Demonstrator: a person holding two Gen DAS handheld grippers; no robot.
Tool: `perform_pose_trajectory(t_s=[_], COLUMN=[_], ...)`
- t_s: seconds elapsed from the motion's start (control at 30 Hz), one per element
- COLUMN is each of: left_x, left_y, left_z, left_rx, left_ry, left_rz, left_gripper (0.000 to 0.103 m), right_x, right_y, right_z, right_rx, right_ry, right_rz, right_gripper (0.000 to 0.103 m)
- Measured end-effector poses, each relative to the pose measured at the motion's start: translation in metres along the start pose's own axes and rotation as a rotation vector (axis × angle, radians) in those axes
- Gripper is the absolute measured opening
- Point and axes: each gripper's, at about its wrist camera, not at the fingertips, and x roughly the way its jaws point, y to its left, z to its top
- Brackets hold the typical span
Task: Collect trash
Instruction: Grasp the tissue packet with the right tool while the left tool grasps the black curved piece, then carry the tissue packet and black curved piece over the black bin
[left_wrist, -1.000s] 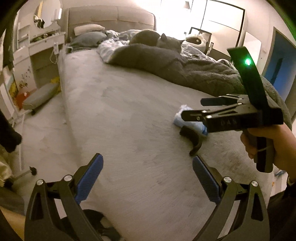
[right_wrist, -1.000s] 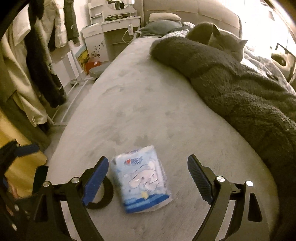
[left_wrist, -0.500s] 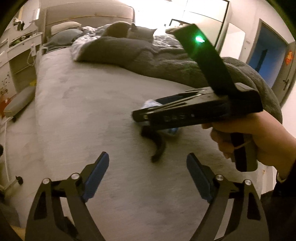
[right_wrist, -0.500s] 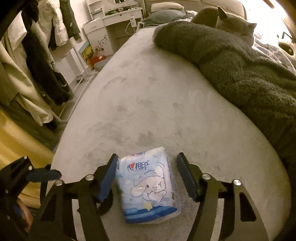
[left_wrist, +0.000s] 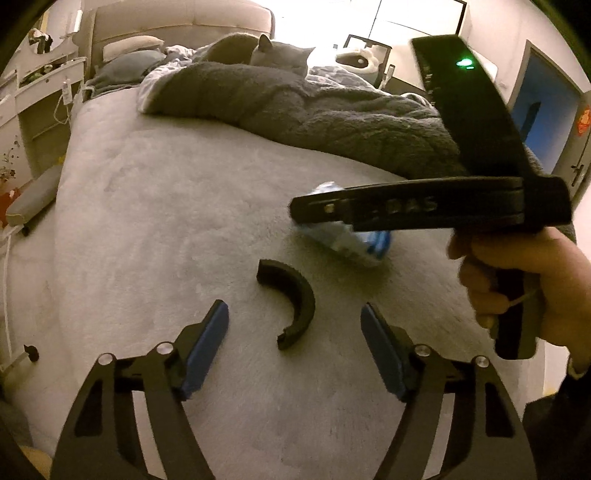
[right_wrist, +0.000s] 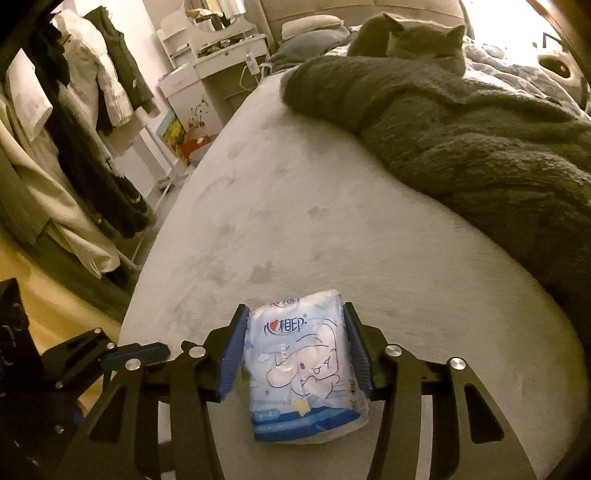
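Observation:
A blue and white tissue pack (right_wrist: 303, 362) with a cartoon elephant lies near the foot of the grey bed (right_wrist: 332, 221). My right gripper (right_wrist: 294, 310) is closing on it, with both blue pads pressed against its long sides. In the left wrist view the same pack (left_wrist: 347, 240) shows under the right gripper's black body, which a hand (left_wrist: 535, 288) holds. A black curved plastic piece (left_wrist: 304, 299) lies on the bed just left of the pack. My left gripper (left_wrist: 293, 308) is closing around this piece. Its pads stand apart from the piece on both sides.
A dark fleece blanket (right_wrist: 480, 147) covers the bed's right half, and a grey cat (right_wrist: 424, 40) lies on it near the pillows. Hanging clothes (right_wrist: 74, 129) and a white dresser (right_wrist: 221, 62) stand beyond the bed's left edge. The bed's foot edge is close behind both grippers.
The right gripper's jaws narrowed from wide open until the pads met the tissue pack. The left gripper slid closer to the black curved piece and its jaws narrowed around it.

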Motion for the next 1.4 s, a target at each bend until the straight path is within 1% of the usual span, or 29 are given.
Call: perform_pose_trajectory(t_s=[0.17,0.23,0.4,0.67,0.73,0.87,0.93,1.23,1.4], left_x=[0.009,0.012,0.016,0.021,0.020,0.015,0.013,-0.003,-0.016], left_y=[0.001,0.002,0.004,0.007,0.009,0.007,0.006,0.002,0.001], left_z=[0.005,0.007,0.011,0.011,0.011,0.011,0.011,0.008,0.004], left_rx=[-0.046,-0.063,-0.095,-0.122,-0.130,-0.121,-0.114,-0.117,-0.109], left_ry=[-0.010,-0.013,-0.018,-0.014,-0.021,-0.030,-0.032,-0.036,-0.040], left_rz=[0.018,0.035,0.052,0.086,0.092,0.083,0.078,0.051,0.051], left_gripper=[0.070,0.065,0.062,0.043,0.030,0.028,0.025,0.023,0.023], right_x=[-0.009,-0.011,-0.013,-0.022,-0.022,-0.024,-0.026,-0.034,-0.041], right_y=[-0.007,-0.008,-0.013,-0.023,-0.022,-0.018,-0.017,-0.001,0.008], right_z=[0.000,-0.002,-0.005,-0.008,-0.007,-0.007,-0.007,-0.010,-0.016], right_rx=[0.012,0.015,0.017,0.031,0.030,0.026,0.023,0.029,0.042], right_ry=[-0.023,-0.028,-0.027,-0.040,-0.040,-0.047,-0.051,-0.071,-0.083], right_rz=[0.002,0.004,0.000,-0.002,-0.002,-0.004,-0.007,-0.004,-0.004], right_gripper=[0.051,0.051,0.051,0.051,0.051,0.051,0.051,0.051,0.051])
